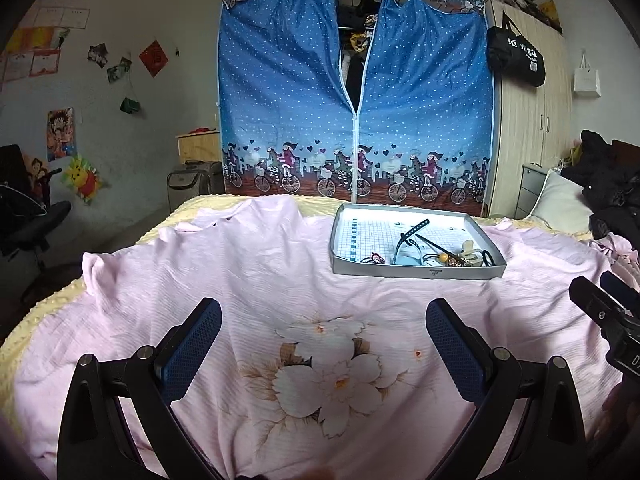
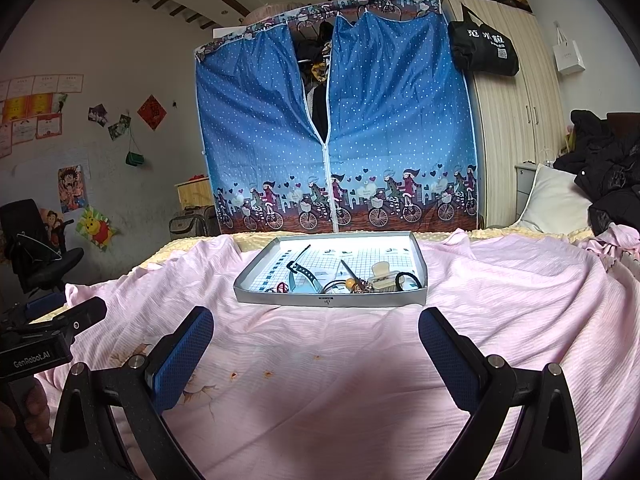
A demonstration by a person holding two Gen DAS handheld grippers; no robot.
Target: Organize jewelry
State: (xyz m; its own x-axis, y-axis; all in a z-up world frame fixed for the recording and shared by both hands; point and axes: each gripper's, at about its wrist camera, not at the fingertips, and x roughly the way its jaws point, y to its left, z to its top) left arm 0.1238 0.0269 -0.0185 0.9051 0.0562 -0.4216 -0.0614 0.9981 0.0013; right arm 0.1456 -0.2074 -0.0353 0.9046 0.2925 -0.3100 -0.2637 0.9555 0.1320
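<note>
A pink floral bedsheet (image 2: 500,320) fills the lower half of both views, and on it, at centre in the right wrist view, sits a shallow grey tray (image 2: 280,300) lined with grid-printed paper. All the jewelry in sight lies inside that tray, bunched along its near wall: a dark perforated watch strap (image 2: 304,274) on something pale blue, a cream claw clip (image 2: 384,274), a black hair tie (image 2: 408,280), a thin dark stick (image 2: 348,270), an amber bead (image 2: 351,283) and a reddish tangle (image 2: 280,289).

The left gripper (image 1: 323,318) and right gripper (image 2: 316,326) both hang low in frame with jaws spread wide and nothing between them, short of the tray. With every piece boxed and no piece on the sheet, this fits either gathering done or sorting inside the tray pending (I can't tell which).

The pile's small pieces overlap and blur; the tray's near wall hides their bases.
</note>
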